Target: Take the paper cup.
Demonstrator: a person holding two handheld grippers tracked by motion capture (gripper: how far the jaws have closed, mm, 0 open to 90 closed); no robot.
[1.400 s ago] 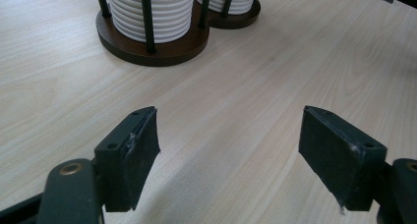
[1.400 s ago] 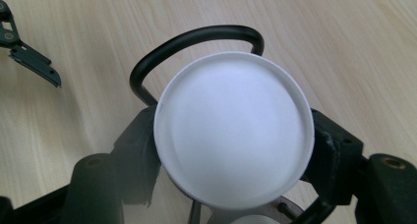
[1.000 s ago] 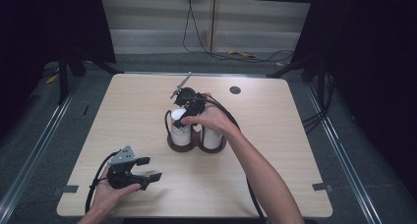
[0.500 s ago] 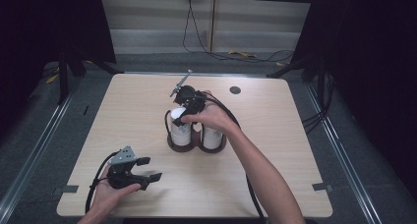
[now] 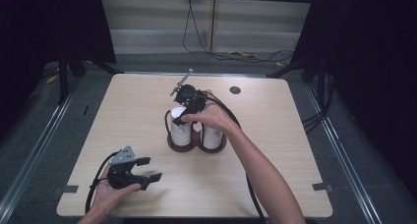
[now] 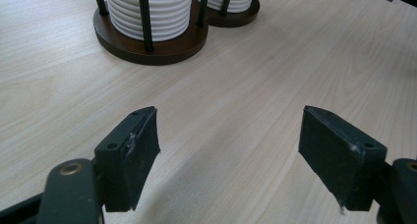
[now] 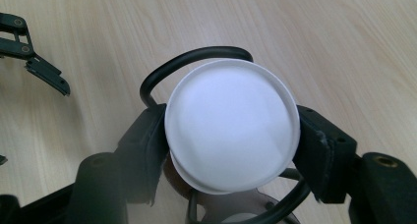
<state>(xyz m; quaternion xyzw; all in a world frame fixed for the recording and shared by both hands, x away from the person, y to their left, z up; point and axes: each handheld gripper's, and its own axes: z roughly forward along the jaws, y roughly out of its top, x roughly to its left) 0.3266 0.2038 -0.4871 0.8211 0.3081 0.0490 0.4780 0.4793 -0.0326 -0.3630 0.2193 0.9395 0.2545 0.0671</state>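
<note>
Table [image 5: 275,160]: we work at its middle, where the rack stands.
Rack [image 5: 196,144]: its black bars keep two white stacks upright.
Top lid [image 7: 232,130]: right gripper [image 7: 231,145] pinches its rim, jaws on both sides, above the left stack.
Left gripper [image 6: 228,150]: we rest it on the near-left of the table, jaws spread and empty.

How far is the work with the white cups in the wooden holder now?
Done: both stacks stand in the wooden holder. In hand: the right tool grips the top white cup above the holder. Left: whether it goes in or out is unclear; the left tool waits open.
</note>
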